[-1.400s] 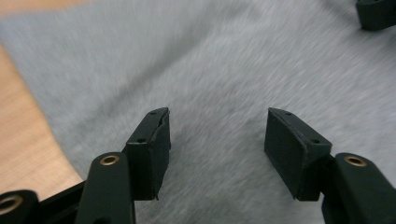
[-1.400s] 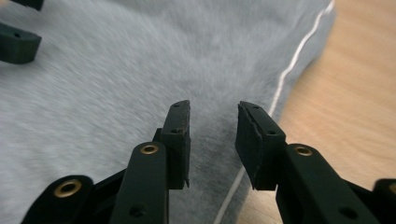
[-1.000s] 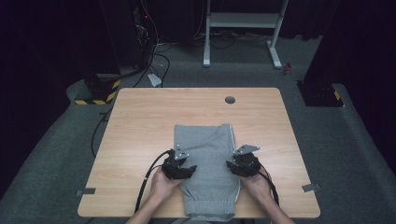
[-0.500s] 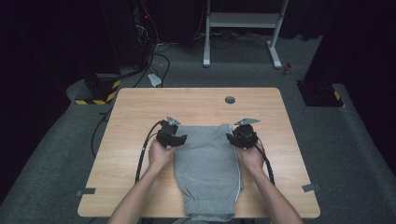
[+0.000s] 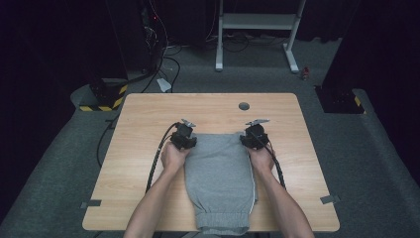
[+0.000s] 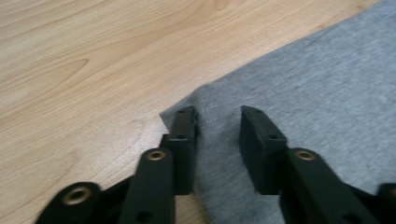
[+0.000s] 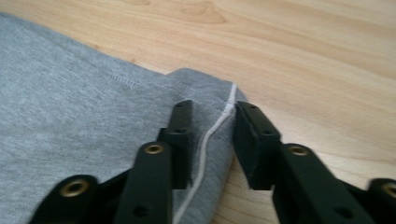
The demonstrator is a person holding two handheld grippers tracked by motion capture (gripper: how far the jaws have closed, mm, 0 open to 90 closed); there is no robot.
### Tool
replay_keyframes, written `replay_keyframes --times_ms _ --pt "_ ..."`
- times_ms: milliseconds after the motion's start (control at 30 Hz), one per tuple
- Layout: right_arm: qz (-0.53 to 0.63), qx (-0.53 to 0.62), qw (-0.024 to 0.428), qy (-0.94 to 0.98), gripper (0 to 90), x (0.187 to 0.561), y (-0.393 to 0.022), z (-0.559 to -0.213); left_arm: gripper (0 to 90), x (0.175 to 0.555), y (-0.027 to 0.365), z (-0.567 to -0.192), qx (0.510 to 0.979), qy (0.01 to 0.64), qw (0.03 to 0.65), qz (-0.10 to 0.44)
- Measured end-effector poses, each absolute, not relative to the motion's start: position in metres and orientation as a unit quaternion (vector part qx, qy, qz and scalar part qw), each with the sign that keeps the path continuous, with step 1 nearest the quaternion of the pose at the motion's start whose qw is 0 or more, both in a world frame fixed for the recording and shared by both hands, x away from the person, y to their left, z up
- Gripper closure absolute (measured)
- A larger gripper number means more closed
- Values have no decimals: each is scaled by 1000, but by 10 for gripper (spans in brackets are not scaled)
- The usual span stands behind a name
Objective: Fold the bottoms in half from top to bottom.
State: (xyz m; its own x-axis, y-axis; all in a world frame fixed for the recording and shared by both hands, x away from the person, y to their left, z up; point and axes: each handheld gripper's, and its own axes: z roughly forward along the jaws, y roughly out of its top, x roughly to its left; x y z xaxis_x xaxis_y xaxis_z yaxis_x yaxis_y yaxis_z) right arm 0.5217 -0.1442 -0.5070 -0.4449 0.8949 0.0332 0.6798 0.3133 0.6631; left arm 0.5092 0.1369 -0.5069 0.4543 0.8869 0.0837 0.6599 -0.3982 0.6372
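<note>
While both forearms reach in from the desk's (image 5: pixel 148 111) near edge, count two hand-held grippers and one garment. Left hand-held gripper (image 6: pixel 218 122) sits at the far left corner of the grey sweatpants (image 5: pixel 218 173), jaws spread, fabric bunched up between them but not pinched. The sweatpants lie folded, a single grey slab running from mid-desk down over the near edge, ribbed band at the near end. Right hand-held gripper (image 7: pixel 211 116) is on the far right corner, jaws spread too, straddling a white seam line (image 7: pixel 205 140).
</note>
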Motion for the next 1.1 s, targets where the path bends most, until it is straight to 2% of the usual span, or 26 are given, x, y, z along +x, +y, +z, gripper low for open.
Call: replay_keyframes --times_ms 33,100,200,367,567,667,700,733,767,833,933,967,1100 --pt "305 487 177 799 818 521 -144 -507 806 509 137 -507 811 476 269 210" --pt "303 483 184 801 847 521 -145 -506 843 507 139 -507 805 472 279 223" --pt "307 481 191 799 855 520 -148 -503 852 506 141 -506 804 471 286 224" --pt "333 471 212 789 856 513 -155 -487 853 501 153 -489 775 485 336 225" --pt "339 472 220 784 855 514 -160 -486 852 503 163 -490 757 507 347 223" --pt "327 483 211 784 838 522 -159 -497 840 514 166 -504 760 528 321 204" --pt "313 486 203 790 777 527 -155 -508 798 517 165 -509 759 534 312 204" --pt "313 486 203 790 777 527 -155 -508 798 517 165 -511 758 536 310 205" --pt "309 495 195 788 703 528 -154 -514 685 514 163 -509 760 526 312 219" --pt "325 496 191 782 675 526 -157 -508 640 505 162 -501 762 508 324 238" --pt "347 479 203 780 674 517 -157 -493 612 490 160 -494 760 492 354 237" --pt "369 449 203 788 686 505 -153 -480 607 476 154 -493 773 470 358 231" --pt "349 392 195 829 715 490 -136 -479 603 464 145 -504 790 455 351 213"
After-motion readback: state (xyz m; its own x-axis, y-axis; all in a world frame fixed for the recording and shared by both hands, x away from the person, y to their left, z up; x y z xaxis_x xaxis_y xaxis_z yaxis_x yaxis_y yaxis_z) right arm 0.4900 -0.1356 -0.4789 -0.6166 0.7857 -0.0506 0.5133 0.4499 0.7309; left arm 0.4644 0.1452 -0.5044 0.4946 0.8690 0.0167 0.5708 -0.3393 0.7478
